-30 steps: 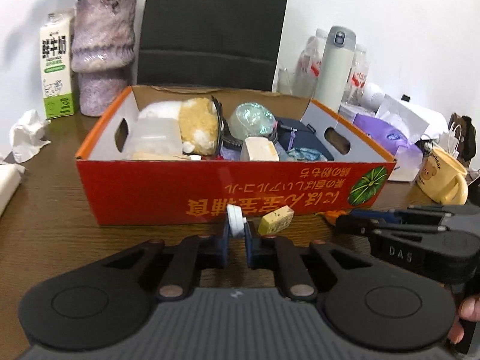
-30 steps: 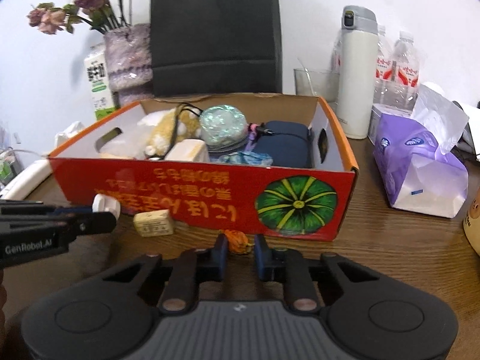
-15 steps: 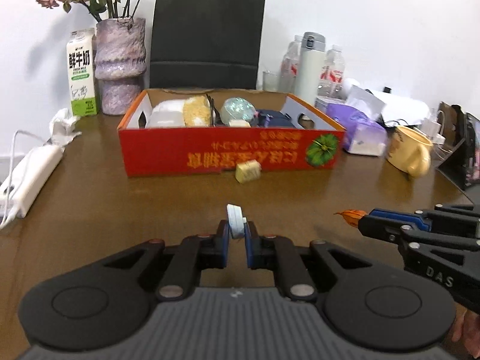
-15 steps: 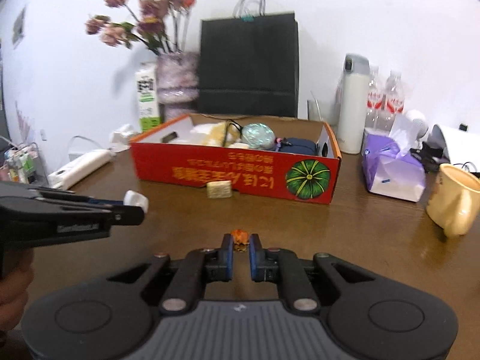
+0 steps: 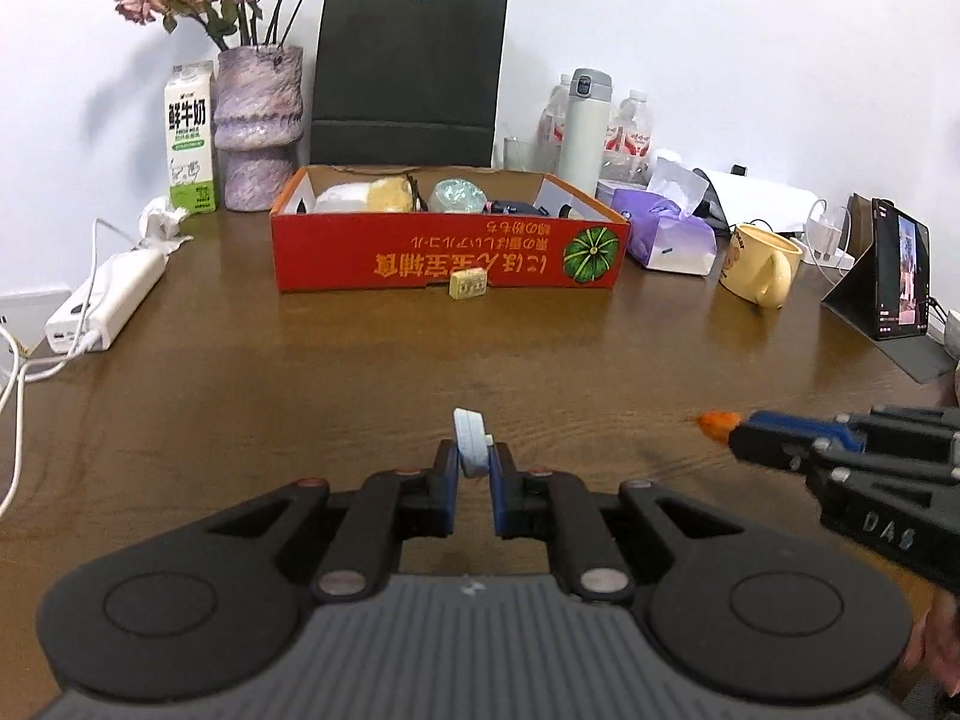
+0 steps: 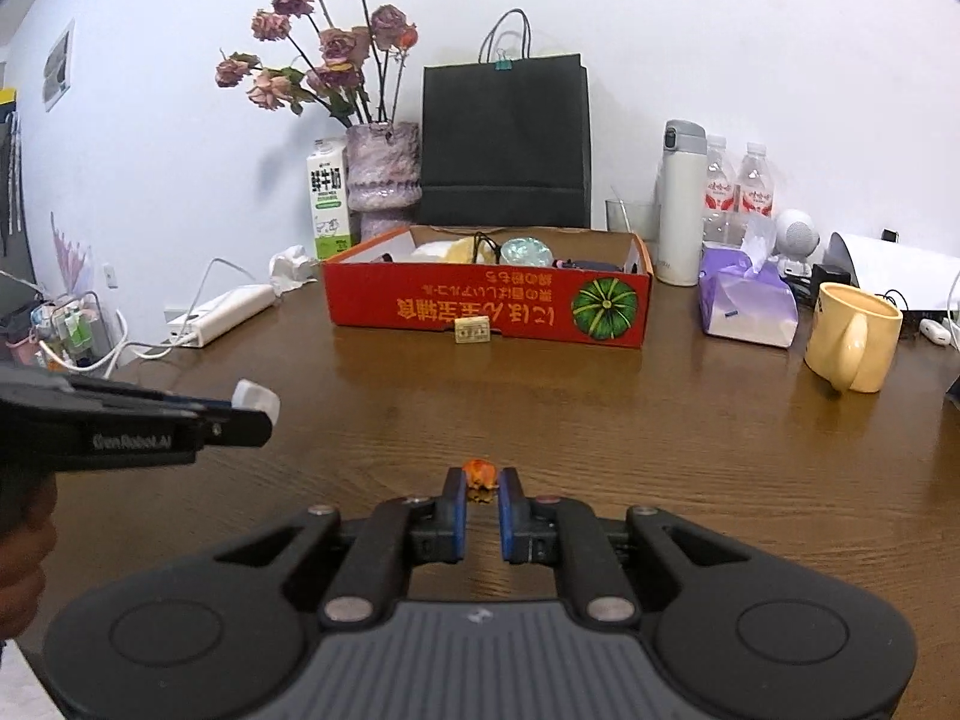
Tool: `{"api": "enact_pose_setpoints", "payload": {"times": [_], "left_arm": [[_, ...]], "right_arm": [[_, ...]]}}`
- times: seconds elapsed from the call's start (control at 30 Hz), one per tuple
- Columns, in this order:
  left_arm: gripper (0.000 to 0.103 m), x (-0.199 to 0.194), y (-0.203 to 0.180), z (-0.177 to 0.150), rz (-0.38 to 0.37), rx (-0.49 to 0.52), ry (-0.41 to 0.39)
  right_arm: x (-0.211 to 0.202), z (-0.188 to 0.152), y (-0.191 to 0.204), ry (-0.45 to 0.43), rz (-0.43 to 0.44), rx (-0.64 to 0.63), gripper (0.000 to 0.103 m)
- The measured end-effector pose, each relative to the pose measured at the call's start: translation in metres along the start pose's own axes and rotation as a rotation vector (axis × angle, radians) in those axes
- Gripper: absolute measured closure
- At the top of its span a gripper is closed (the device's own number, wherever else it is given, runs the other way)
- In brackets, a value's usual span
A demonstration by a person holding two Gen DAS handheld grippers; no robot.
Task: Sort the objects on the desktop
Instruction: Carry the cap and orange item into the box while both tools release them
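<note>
L gripper (image 5: 474, 468) jaws clamp a white cap (image 5: 470, 441); R gripper (image 6: 480, 489) jaws clamp an orange bit (image 6: 480, 473), both above worktop (image 5: 300, 384), well short of box (image 5: 444, 264). Keep grips firm, carry level, release w/o dropping. Only R view shows the rack (image 6: 66, 324) at far left; only L view the tablet (image 5: 900, 276).

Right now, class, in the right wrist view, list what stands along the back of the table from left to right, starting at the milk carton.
White-and-green milk carton → mottled purple ceramic vase → black paper shopping bag → white insulated flask → two clear plastic water bottles.
</note>
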State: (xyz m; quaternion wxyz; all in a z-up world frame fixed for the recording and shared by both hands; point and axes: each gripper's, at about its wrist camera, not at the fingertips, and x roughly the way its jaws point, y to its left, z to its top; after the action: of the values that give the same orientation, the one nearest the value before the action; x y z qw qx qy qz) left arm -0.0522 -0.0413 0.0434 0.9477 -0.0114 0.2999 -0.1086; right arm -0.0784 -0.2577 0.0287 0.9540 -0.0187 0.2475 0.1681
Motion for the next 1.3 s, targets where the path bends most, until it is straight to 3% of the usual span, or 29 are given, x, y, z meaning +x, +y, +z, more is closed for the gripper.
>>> {"api": "enact_pose_setpoints", "payload": {"times": [0.57,0.7,0.87,0.97,1.03,1.17,1.23,1.3], "left_arm": [[0.091,0.002,0.007,0.006,-0.015,-0.032,-0.025],[0.091,0.010,0.010,0.028,-0.022,-0.027,-0.054],[0.091,0.036,0.017,0.084,-0.029,-0.018,-0.109],[0.091,0.068,0.027,0.128,-0.048,-0.024,-0.109],[0.091,0.099,0.037,0.158,-0.022,-0.032,-0.081],[0.091,0.164,0.058,0.196,-0.011,-0.046,0.005],[0.091,0.197,0.068,0.204,0.030,-0.053,0.060],[0.087,0.217,0.073,0.205,0.016,-0.027,0.098]], "right_arm": [[0.000,0.011,0.001,-0.032,0.002,-0.004,0.093],[0.008,0.024,-0.007,-0.042,0.002,0.008,0.093],[0.029,0.077,-0.027,-0.102,0.019,0.027,0.093],[0.056,0.119,-0.043,-0.130,0.024,0.032,0.093],[0.084,0.147,-0.057,-0.122,0.030,0.051,0.093],[0.166,0.192,-0.087,-0.017,0.018,0.087,0.093],[0.207,0.202,-0.098,0.067,-0.015,0.106,0.093],[0.237,0.203,-0.107,0.118,-0.041,0.128,0.090]]}}
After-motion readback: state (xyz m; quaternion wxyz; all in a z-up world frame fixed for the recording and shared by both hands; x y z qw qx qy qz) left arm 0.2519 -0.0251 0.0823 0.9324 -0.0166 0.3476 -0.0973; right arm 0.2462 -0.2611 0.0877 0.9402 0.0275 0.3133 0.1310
